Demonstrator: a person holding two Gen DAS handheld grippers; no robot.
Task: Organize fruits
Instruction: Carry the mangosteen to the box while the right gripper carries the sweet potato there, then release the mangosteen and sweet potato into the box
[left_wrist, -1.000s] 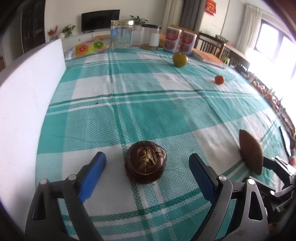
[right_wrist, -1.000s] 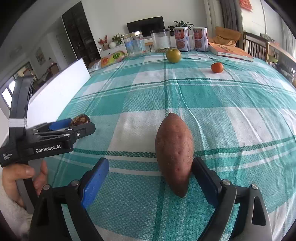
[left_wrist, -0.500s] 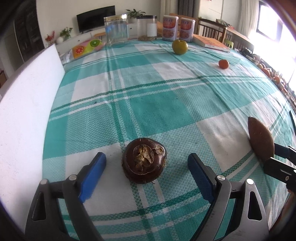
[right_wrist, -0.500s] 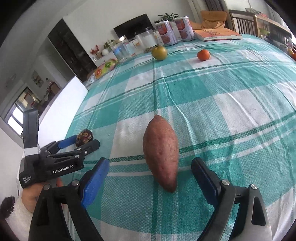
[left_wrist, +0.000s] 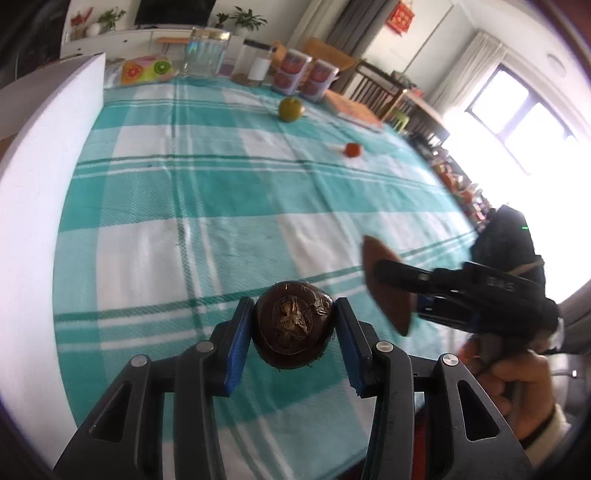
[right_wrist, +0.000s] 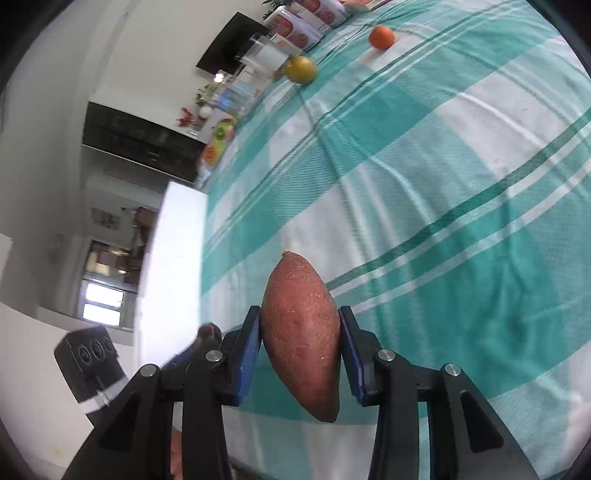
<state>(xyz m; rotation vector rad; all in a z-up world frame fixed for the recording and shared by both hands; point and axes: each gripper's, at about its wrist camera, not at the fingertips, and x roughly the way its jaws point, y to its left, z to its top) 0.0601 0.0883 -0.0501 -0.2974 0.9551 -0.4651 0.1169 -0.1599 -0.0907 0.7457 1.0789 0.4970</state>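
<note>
In the left wrist view, the left gripper (left_wrist: 293, 330) had its blue jaws closed snugly on a dark brown, round water chestnut (left_wrist: 293, 330), one pad on each side, with the fruit's rough crown facing the camera. It appeared to be held above the teal and white checked cloth of the worktop (left_wrist: 221, 192). To the right, the right gripper (left_wrist: 402, 280) pinched a reddish-brown sweet potato (left_wrist: 386, 291), and the person's hand (left_wrist: 517, 384) gripped the handle below it. Far up the cloth lay a green fruit (left_wrist: 291, 109) and, nearer the right edge, a small orange fruit (left_wrist: 352, 149), well apart from each other. A white board (left_wrist: 40, 177) stood along the left edge of the worktop, and jars and tins lined the far end

In the right wrist view, the right gripper (right_wrist: 300, 341) was clamped on the sweet potato (right_wrist: 301, 332) about its middle, the pointed tip aimed forward and the blunt end hanging toward the camera. The green fruit (right_wrist: 301, 69) and orange fruit (right_wrist: 381, 36) sat at the far end of the cloth, and part of the left gripper (right_wrist: 199, 347) showed blurred at lower left
</note>
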